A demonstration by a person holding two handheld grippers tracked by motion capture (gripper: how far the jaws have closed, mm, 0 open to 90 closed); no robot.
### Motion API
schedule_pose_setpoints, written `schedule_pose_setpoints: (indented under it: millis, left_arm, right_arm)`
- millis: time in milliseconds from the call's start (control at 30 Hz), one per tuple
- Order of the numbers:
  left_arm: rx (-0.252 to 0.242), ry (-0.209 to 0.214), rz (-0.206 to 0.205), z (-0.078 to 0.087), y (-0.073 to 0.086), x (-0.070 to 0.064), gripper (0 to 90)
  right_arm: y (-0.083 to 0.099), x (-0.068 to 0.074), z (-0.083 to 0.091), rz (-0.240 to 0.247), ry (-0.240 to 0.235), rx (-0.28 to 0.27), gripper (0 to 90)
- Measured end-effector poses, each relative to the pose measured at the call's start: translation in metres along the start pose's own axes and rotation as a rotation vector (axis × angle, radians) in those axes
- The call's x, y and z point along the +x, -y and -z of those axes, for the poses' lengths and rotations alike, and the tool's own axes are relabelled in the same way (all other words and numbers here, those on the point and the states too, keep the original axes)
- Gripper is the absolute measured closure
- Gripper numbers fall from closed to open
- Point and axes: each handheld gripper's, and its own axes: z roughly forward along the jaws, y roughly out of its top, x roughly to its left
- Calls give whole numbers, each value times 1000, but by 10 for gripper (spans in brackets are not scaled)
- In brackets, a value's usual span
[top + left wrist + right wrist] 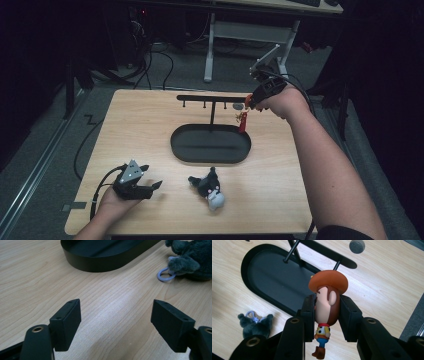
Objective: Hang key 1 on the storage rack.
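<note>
Gripping cowboy figure [325, 312], right fingers [308, 315]; left fingers [66, 322] wide.

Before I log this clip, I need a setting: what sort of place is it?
Probably a lab or workshop: a wooden table on a grey floor, loose cables behind it, and a desk frame beyond, all in a dim room.

Table [150, 125] lit from above w/ glare streak, surroundings dark; close jaws slightly soft.

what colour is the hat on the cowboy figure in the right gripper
Orange-brown, on the cowboy figure; clearest in the right gripper view.
</note>
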Motion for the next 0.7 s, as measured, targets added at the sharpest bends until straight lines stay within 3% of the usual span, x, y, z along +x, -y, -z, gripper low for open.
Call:
schedule_pose_setpoints:
  millis: [400,700]
  left_arm:
    - [-3,-1,1,0,0,0,248]
    - [-2,-1,0,0,0,0,248]
  right_arm:
    - [1,-11,-10,-41,16,-8,684]
    - [14,-19,-33,-62,2,17,683]
